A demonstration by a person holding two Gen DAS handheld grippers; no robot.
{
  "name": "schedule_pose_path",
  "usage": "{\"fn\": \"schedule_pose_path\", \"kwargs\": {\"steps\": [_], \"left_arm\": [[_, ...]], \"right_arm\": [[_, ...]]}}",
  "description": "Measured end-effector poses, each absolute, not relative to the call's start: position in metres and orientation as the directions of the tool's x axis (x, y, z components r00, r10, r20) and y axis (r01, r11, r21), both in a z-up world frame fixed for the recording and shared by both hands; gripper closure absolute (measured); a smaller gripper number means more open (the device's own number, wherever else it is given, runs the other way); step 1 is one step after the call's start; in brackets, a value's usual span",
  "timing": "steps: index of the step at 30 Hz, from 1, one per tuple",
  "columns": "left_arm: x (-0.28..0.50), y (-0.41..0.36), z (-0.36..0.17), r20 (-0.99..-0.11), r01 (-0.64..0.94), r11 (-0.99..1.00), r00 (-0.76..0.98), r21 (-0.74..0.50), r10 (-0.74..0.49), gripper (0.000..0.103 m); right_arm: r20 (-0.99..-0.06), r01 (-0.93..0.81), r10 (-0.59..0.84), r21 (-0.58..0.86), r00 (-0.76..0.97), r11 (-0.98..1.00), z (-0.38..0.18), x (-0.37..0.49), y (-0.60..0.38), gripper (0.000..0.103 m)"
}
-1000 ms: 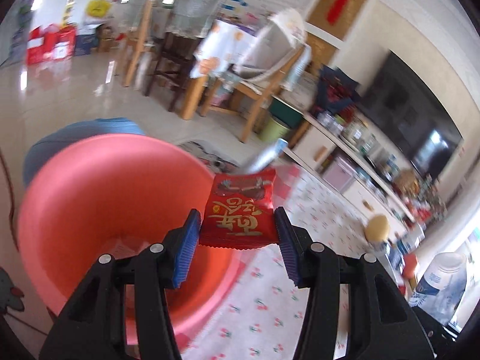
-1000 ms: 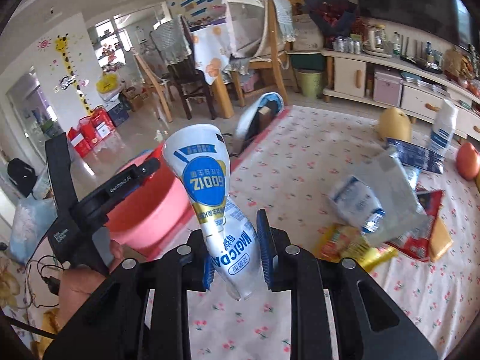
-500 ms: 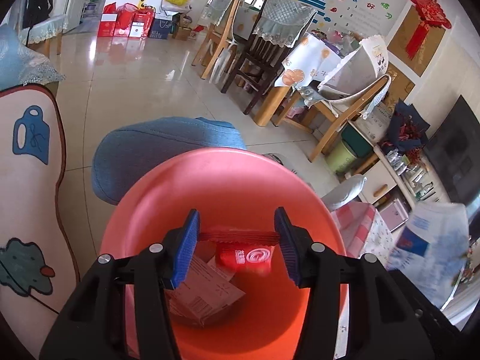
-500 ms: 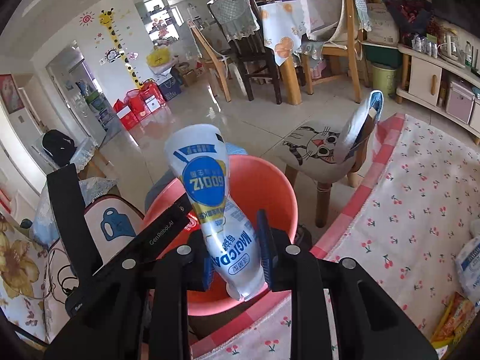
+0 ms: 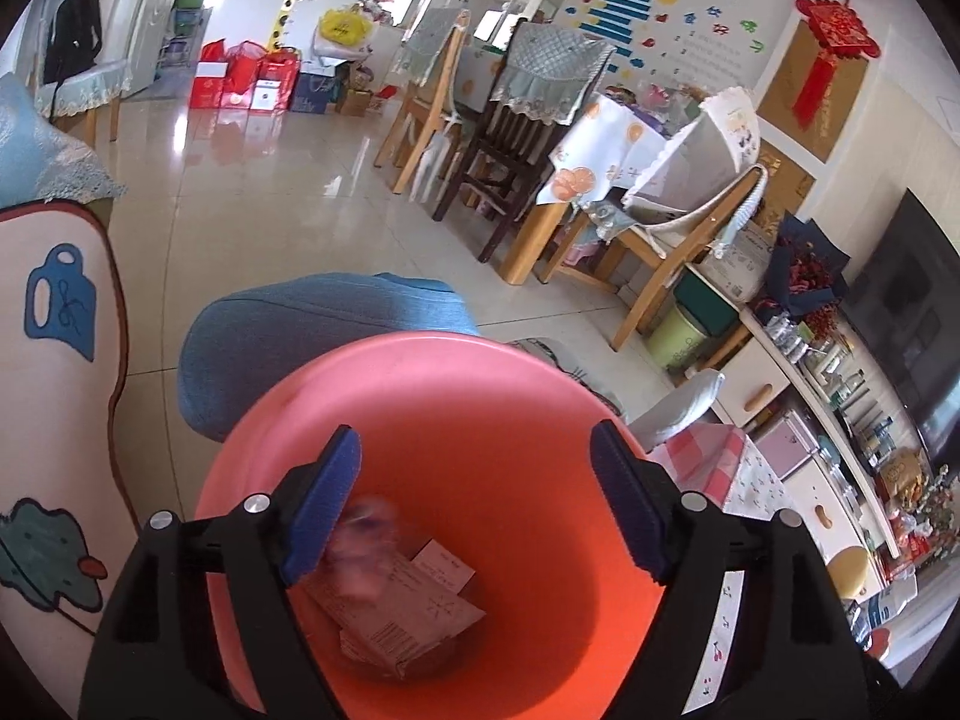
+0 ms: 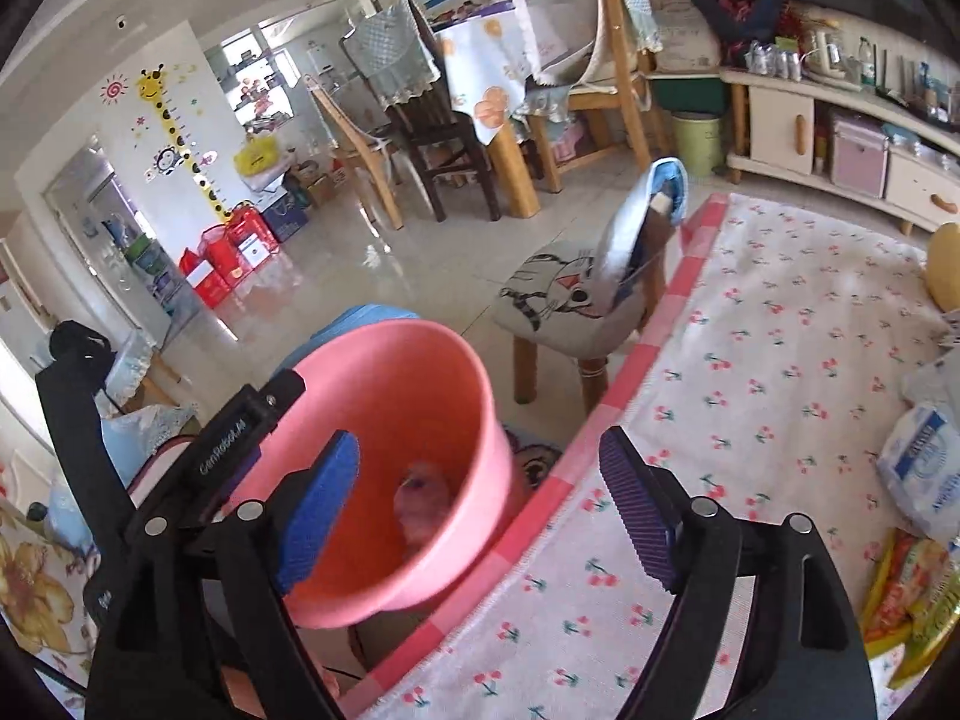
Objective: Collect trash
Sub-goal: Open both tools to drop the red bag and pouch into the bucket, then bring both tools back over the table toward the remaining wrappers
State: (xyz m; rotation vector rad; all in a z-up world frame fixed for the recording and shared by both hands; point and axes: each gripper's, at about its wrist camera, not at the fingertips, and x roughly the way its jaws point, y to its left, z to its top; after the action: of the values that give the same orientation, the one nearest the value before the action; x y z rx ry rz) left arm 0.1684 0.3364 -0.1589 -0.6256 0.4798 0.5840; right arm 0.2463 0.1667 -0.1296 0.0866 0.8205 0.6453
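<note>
A pink plastic bucket (image 5: 420, 396) fills the lower left wrist view; it also shows in the right wrist view (image 6: 414, 360). My left gripper (image 5: 474, 504) is open right above its mouth. A blurred red wrapper (image 5: 366, 546) falls beside the left finger onto paper packets (image 5: 414, 606) on the bucket's bottom. My right gripper (image 6: 480, 510) is open beside the bucket's rim. A blurred pale packet (image 6: 423, 498) drops inside the bucket. The left gripper's body (image 6: 228, 456) leans over the bucket's left rim.
A cherry-print mat (image 6: 780, 372) with a pink checked border holds more trash at the right: a white and blue bag (image 6: 924, 468) and yellow wrappers (image 6: 912, 588). A cat-print stool (image 6: 570, 306) stands behind the bucket, a blue cushion (image 5: 324, 330) beyond it.
Both grippers have opened over the bucket. The red wrapper has left my left gripper and the white pouch has left my right gripper; both are falling into the bucket.
</note>
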Motion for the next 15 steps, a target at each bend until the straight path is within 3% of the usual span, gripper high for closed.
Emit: {"fn": "schedule_pose_path", "kwargs": {"steps": [11,15], "left_arm": [[0.175,0.304,-0.151,-0.426,-0.512,0.743,0.841,-0.431,0.333,0.012],[0.189,0.284,-0.147,-0.451,-0.475,0.813,0.839,-0.337,0.304,0.011]], "right_arm": [[-0.6,-0.505,0.488,0.157,0.634,0.849,-0.132,0.204,0.115,0.012],[-0.574,-0.479,0.459,0.128,0.679,0.869,-0.132,0.194,0.094,0.009]]}}
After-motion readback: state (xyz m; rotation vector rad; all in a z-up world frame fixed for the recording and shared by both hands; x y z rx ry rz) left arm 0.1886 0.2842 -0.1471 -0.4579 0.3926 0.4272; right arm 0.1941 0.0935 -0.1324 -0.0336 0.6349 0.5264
